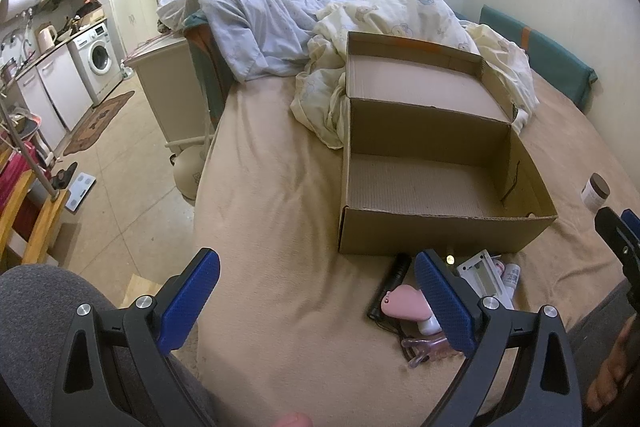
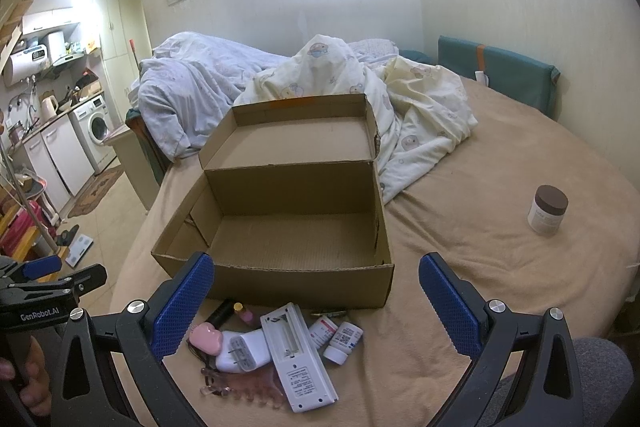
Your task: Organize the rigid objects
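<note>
Both hand-held grippers are hovering over the bed [image 2: 500, 187], jaws spread wide and carrying nothing. The landmark is the open cardboard box [image 2: 296, 243], sitting empty on the tan bedspread with its lid flipped back toward the crumpled quilts [image 2: 416, 115]. Just in front of the box's near wall, the pile of small things is waiting: a white remote [image 2: 298, 355] lying face down, a pink heart-shaped case [image 2: 205, 339], a white plug adapter [image 2: 240, 349], two small white bottles [image 2: 340, 341], a black cylinder [image 2: 221, 311], and what may be a clear pink comb [image 2: 248, 389]. The right hand-held gripper [image 2: 316, 303] is framing that pile between its blue pads. The left hand-held gripper [image 1: 316, 287] is hanging to the box's near left, its right pad covering the pile's edge. A brown-lidded jar [image 2: 547, 210] is standing well to the box's right.
</note>
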### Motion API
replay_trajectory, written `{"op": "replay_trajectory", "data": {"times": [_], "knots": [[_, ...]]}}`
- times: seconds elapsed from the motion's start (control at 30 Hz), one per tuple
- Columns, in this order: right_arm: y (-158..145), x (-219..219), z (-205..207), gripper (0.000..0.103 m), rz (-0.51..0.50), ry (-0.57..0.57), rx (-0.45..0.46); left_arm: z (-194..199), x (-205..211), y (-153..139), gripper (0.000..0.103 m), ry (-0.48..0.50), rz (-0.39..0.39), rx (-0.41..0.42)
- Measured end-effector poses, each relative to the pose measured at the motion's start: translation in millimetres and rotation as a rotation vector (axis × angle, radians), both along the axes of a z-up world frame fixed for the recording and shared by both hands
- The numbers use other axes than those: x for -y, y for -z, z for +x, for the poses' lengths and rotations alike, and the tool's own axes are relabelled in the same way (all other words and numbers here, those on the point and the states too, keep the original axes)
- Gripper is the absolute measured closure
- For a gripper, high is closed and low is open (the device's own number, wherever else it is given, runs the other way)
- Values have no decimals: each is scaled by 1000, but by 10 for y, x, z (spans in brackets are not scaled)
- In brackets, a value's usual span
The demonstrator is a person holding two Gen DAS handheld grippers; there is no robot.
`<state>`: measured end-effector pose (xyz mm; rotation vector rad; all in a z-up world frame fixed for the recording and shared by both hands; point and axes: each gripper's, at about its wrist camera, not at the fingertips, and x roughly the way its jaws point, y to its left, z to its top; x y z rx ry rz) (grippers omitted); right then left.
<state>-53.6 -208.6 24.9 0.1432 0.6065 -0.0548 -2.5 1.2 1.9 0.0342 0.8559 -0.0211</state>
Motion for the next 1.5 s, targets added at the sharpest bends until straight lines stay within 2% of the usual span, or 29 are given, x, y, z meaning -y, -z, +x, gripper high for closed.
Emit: {"op": "replay_trajectory", "data": {"times": [1.5], "knots": [[24,32,14,0,7,10,-6,20,34,-23,5,-2,-2,-4]]}}
